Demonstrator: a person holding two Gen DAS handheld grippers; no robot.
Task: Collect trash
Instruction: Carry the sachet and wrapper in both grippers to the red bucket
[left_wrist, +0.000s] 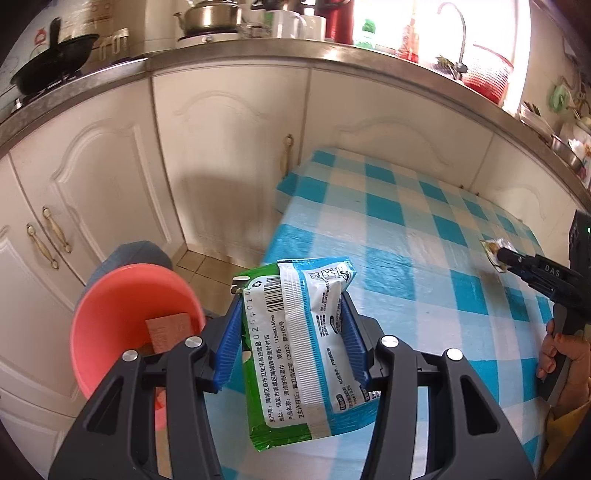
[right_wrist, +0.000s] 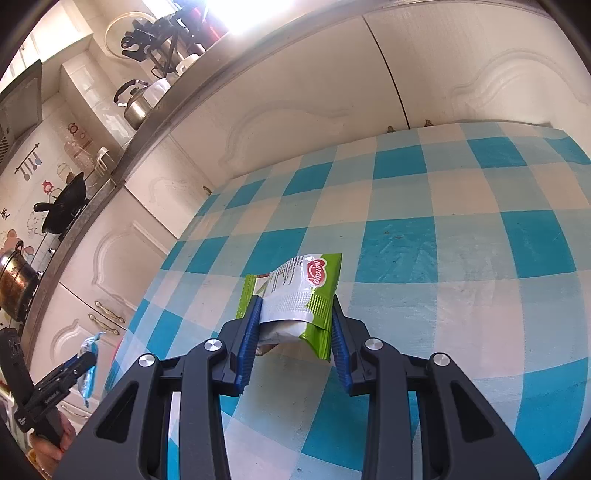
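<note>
My left gripper (left_wrist: 291, 306) is shut on a green, white and blue wet-wipe pack (left_wrist: 299, 343), held over the table's left edge next to a pink bin (left_wrist: 110, 325). The bin stands on the floor and holds a piece of paper (left_wrist: 168, 330). My right gripper (right_wrist: 295, 314) is shut on a crumpled green and white snack wrapper (right_wrist: 299, 295), just above the checked tablecloth (right_wrist: 443, 258). The right gripper also shows in the left wrist view (left_wrist: 498, 256) with the wrapper (left_wrist: 493, 247) at its tip. The left gripper shows in the right wrist view (right_wrist: 86, 356).
The blue and white checked table (left_wrist: 406, 229) stands against white kitchen cabinets (left_wrist: 229, 155). A steel counter (left_wrist: 258, 55) above carries a wok, a kettle, bottles and a red basket by a tap. Beige floor tiles (left_wrist: 207, 266) lie between bin and cabinets.
</note>
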